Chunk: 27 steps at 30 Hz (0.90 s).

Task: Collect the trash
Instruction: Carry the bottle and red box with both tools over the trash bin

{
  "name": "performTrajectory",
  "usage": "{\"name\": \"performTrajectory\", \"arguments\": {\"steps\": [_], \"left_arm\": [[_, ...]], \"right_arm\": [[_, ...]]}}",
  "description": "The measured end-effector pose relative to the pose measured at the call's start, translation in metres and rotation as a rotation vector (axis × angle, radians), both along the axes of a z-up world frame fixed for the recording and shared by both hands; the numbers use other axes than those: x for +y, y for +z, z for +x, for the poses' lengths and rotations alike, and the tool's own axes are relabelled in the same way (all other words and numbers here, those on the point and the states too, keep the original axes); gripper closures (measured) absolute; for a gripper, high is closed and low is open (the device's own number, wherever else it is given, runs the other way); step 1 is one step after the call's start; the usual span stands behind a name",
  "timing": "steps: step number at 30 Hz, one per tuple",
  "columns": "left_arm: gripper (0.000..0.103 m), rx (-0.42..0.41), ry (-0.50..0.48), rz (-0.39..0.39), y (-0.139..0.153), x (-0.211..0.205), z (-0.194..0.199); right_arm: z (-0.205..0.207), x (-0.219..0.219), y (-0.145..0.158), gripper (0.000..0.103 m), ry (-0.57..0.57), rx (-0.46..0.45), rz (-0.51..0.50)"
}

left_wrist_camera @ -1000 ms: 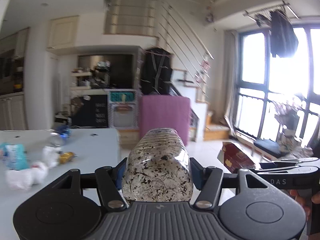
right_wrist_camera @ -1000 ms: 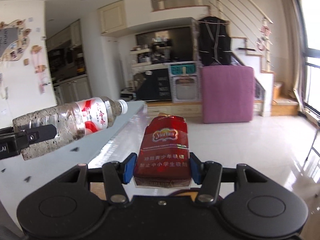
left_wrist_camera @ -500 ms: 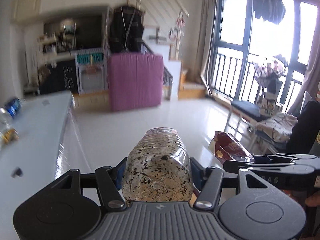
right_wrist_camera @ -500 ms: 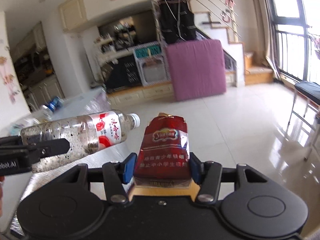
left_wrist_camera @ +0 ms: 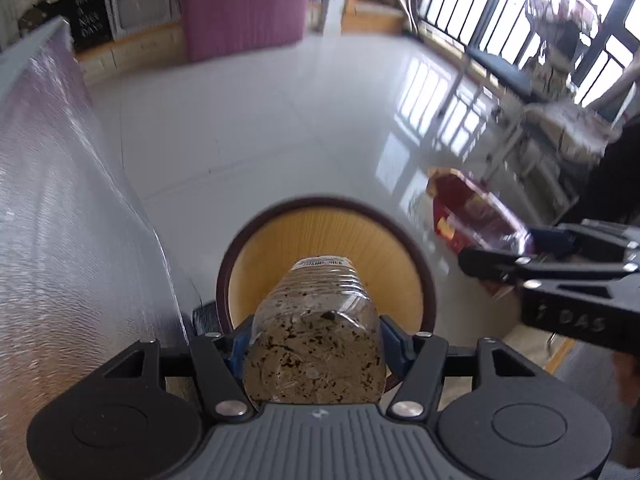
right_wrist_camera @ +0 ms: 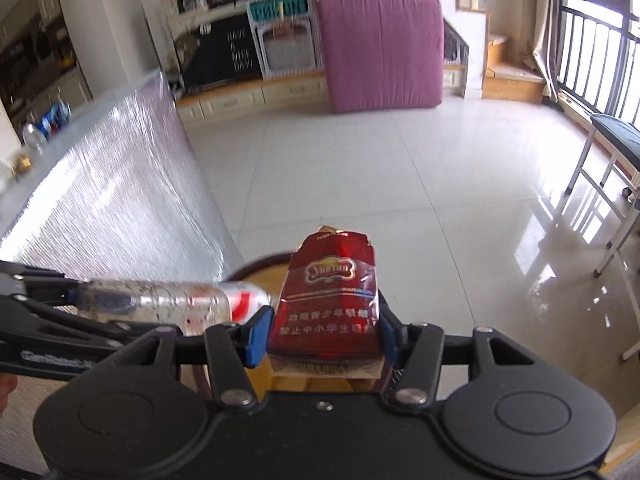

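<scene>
Tilting steeply downward, the left gripper clamps a plastic bottle by its speckled base, the blue pads pressed against both sides, so the bottle's neck points down and away over a round bin with a dark rim and a yellow inner wall. From the right wrist view the same bottle lies nearly level at the near left, its red-and-white label just beside the right gripper's left pad. The right gripper also angles down and is clenched on a red cigarette pack, which stands upright between its pads with the torn top pointing away; the bin's rim curves just beyond and below it. In the left wrist view that pack hangs to the right of the bin, past its rim, over the floor. A counter with a shiny silver side runs along the left, its near corner close to the bin. To the right and far ahead the glossy tiled floor lies open as far as a purple mattress leaning against the far cabinets.
</scene>
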State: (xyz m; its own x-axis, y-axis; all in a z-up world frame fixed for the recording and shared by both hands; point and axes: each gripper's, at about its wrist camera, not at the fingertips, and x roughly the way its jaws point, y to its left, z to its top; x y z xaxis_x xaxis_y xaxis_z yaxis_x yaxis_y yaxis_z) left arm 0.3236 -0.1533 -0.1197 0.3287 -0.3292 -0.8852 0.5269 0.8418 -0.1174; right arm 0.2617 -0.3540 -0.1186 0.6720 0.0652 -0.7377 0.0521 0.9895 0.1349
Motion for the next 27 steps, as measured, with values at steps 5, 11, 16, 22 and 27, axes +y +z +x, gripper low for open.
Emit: {"name": "performTrajectory", "arguments": {"steps": [5,11,16,22,27], "left_arm": [[0.041,0.048,-0.026,0.041,-0.033,-0.007,0.021],[0.040,0.032,-0.047,0.197,-0.046,-0.034,0.050],[0.039,0.077,-0.042,0.181,-0.059,-0.047,0.070],[0.036,0.090,-0.001,0.144,-0.060,-0.052,0.080],[0.027,0.082,0.054,0.125,-0.051,-0.043,0.081]], "right_arm": [[0.014,0.007,-0.020,0.048,0.051,0.082,-0.029],[0.029,0.019,-0.043,0.048,0.111,0.190,-0.054],[0.038,0.029,-0.056,0.048,0.157,0.250,-0.056],[0.048,0.031,-0.070,0.048,0.196,0.297,-0.016],[0.056,0.038,-0.080,0.048,0.235,0.324,0.026]]}}
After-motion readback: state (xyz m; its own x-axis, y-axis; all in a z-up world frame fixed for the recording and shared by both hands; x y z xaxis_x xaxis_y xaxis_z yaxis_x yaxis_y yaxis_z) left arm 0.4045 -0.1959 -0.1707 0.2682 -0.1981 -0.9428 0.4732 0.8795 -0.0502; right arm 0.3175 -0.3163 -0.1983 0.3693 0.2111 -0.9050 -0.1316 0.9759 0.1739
